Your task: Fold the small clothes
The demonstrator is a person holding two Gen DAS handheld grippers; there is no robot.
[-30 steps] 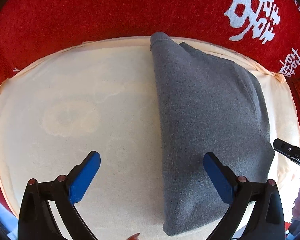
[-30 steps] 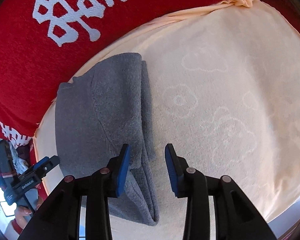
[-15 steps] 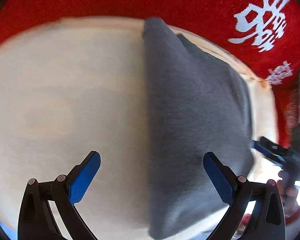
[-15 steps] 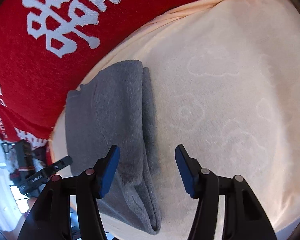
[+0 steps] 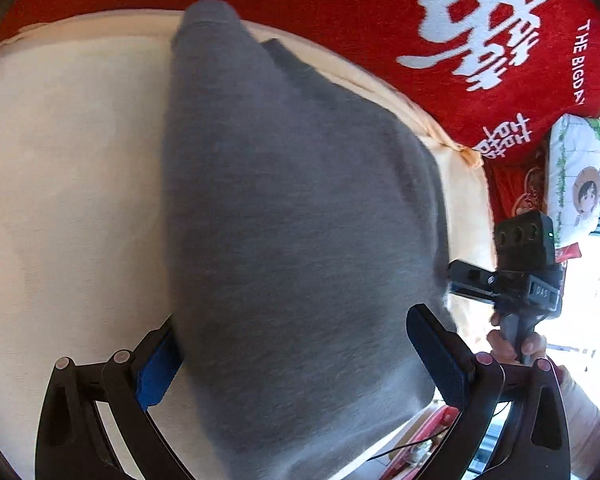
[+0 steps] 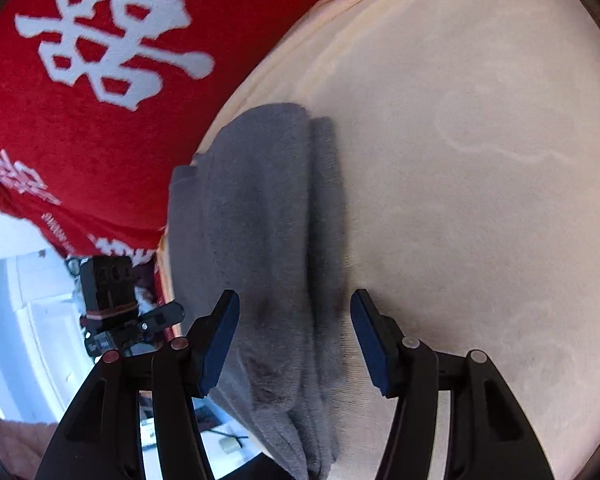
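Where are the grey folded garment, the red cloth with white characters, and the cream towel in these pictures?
grey folded garment (image 5: 300, 220), left wrist view, middle of its top layer.
red cloth with white characters (image 6: 80, 132), right wrist view, plain red area below the big character.
cream towel (image 6: 480, 220), right wrist view, bare part right of the garment.

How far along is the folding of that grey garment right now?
Done: the grey garment already lies folded lengthwise on the cream cloth. In hand: both open claws, left and right, straddle its near end, gripping nothing. Left: probably one more fold.
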